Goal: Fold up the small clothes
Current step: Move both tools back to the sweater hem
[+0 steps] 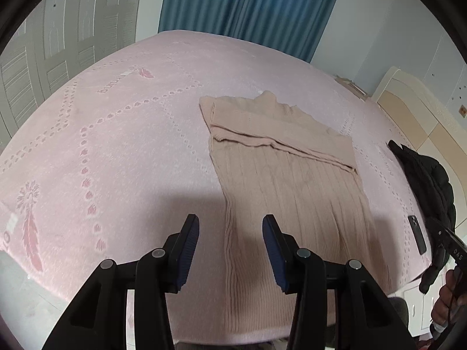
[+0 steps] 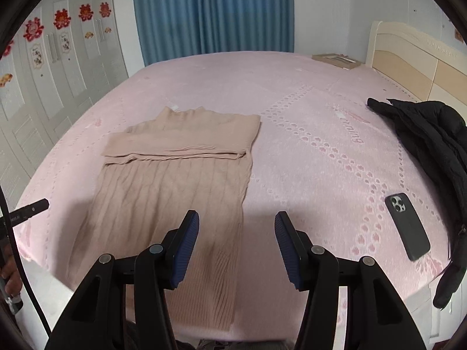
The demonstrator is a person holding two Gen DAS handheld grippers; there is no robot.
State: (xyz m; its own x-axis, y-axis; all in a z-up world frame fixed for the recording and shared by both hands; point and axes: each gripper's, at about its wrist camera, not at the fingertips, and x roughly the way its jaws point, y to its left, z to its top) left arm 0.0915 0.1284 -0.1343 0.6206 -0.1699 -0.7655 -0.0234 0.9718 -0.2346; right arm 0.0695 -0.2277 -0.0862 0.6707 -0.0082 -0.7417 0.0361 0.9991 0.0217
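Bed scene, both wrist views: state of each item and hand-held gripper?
beige knit sweater: flat on bed, top part folded over, hem at near edge.
phone: face down on bed, right of sweater.
black jacket: crumpled at bed's right edge.
left hand-held gripper: open, empty.
right hand-held gripper: open, empty.

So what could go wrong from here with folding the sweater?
1. Both the left gripper and the right gripper are open and hold nothing, so a grab at the sweater hem may catch one layer only.
2. The hem hangs over the bed edge and could slide off.
3. The phone lies near the right side and may get bumped.
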